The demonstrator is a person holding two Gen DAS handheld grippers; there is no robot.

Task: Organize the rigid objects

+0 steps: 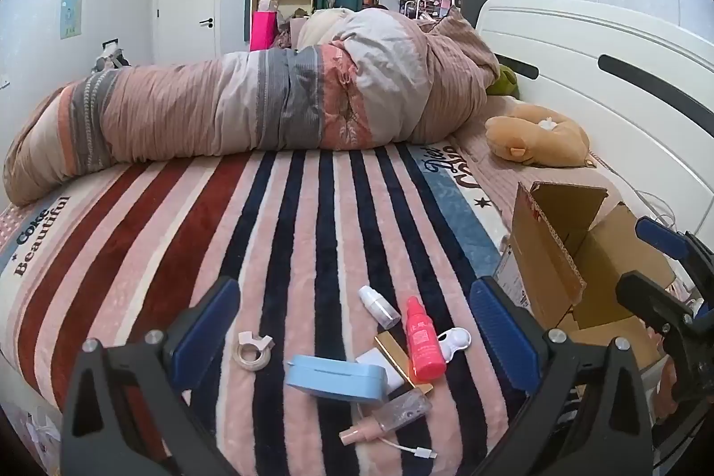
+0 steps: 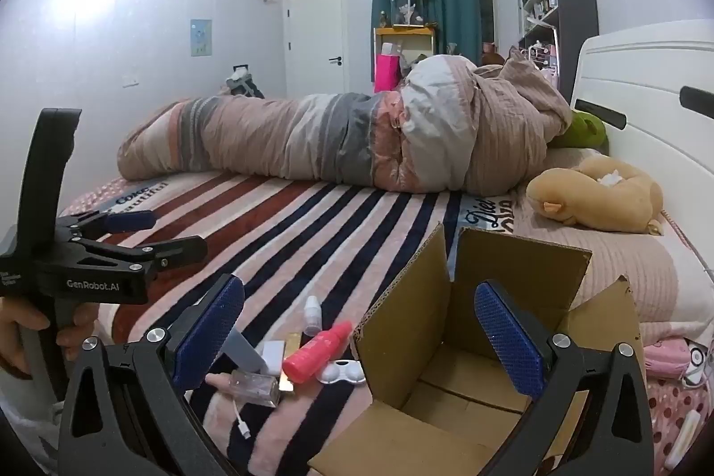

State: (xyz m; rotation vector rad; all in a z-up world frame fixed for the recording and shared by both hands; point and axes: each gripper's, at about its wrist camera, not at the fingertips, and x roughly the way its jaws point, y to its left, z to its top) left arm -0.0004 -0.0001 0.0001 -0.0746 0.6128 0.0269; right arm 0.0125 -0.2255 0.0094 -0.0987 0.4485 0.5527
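Small rigid items lie in a cluster on the striped blanket (image 1: 312, 217): a red bottle (image 1: 424, 344), a small white bottle (image 1: 379, 305), a blue case (image 1: 334, 378), a tape roll (image 1: 252, 352), a clear spray bottle (image 1: 392, 415) and a white lens case (image 1: 457, 340). An open cardboard box (image 2: 450, 382) stands to their right. My left gripper (image 1: 357, 335) is open above the cluster. My right gripper (image 2: 359, 335) is open and empty over the box's left wall. The red bottle (image 2: 317, 351) and lens case (image 2: 343, 372) also show in the right wrist view.
A rolled duvet (image 1: 267, 101) lies across the far side of the bed. A tan plush toy (image 1: 535, 139) sits by the white headboard (image 1: 602, 43). A white cable (image 1: 410, 449) lies near the bed's front edge. The box (image 1: 575, 266) sits at the right.
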